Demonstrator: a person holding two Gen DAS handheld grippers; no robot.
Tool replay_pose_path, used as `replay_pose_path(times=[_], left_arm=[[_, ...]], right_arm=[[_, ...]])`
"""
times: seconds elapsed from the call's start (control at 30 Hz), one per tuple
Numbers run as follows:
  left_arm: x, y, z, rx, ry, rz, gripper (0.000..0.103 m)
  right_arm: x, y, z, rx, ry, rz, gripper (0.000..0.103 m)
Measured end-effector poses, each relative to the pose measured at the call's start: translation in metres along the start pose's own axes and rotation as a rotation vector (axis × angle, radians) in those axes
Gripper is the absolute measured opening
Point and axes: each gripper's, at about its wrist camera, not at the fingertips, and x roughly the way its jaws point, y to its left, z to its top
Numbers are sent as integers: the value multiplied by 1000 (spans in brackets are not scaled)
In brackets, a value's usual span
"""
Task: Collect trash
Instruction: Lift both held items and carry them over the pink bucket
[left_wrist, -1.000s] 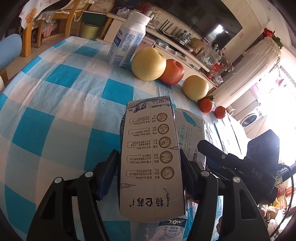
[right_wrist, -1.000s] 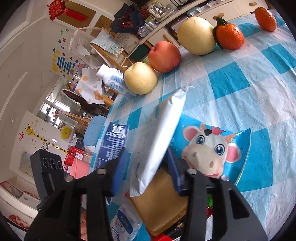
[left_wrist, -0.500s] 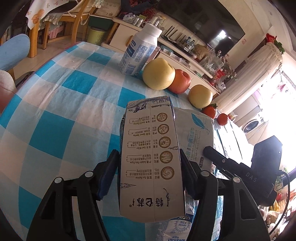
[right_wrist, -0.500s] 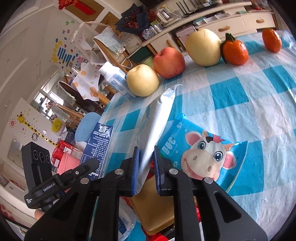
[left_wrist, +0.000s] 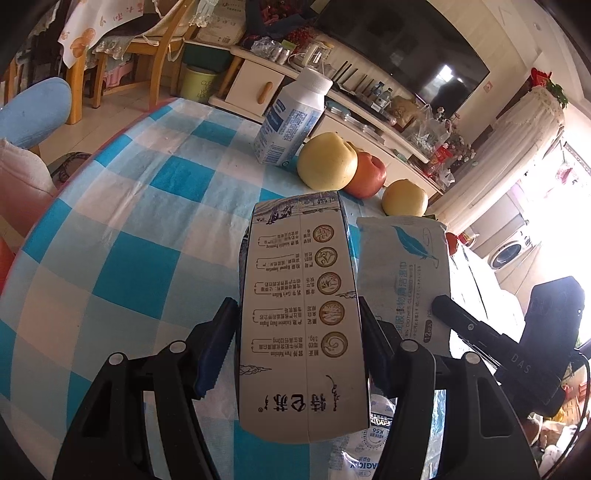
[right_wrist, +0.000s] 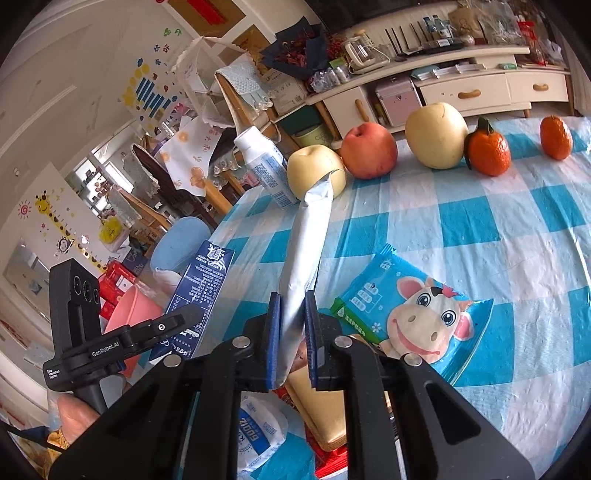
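My left gripper (left_wrist: 295, 343) is shut on a milk carton (left_wrist: 301, 310), white and blue with Chinese print, held above the checked tablecloth (left_wrist: 122, 236). The carton also shows in the right wrist view (right_wrist: 201, 291), dark blue, with the left gripper (right_wrist: 173, 321) on it. My right gripper (right_wrist: 291, 332) is shut on a flat white wet-wipes pack (right_wrist: 304, 251), held edge-on. That pack shows in the left wrist view (left_wrist: 404, 280) to the right of the carton, with the right gripper (left_wrist: 454, 317) on it. A blue cow-print wipes pack (right_wrist: 413, 314) lies on the table.
A white bottle (left_wrist: 291, 118), two yellow pears (left_wrist: 327, 166), a red apple (left_wrist: 367, 175) and two oranges (right_wrist: 487, 151) stand along the table's far side. More wrappers (right_wrist: 258, 432) and a tan pack (right_wrist: 317, 402) lie below the grippers. A pink basin (right_wrist: 129, 314) sits off the table's left.
Both grippers have risen and pulled back with their loads. The right gripper, wide around the wipes pack a second ago, has closed on it and lifted it more upright.
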Motion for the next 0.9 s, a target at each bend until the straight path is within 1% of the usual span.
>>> replay_pose_path(times=[0.27, 0.43, 0.63, 0.9], left_arm=[[-18, 8, 0, 18, -41, 48, 64], [-27, 9, -1, 41, -59, 79, 64], [-36, 10, -1, 60, -82, 101, 64], [-45, 16, -1, 59, -104, 119, 64]], right_arm=[[-8, 21, -2, -51, -15, 16, 13], [-9, 30, -7, -82, -28, -3, 13], [-15, 40, -11, -95, -42, -8, 13], [-21, 54, -17, -117, -47, 19, 12]])
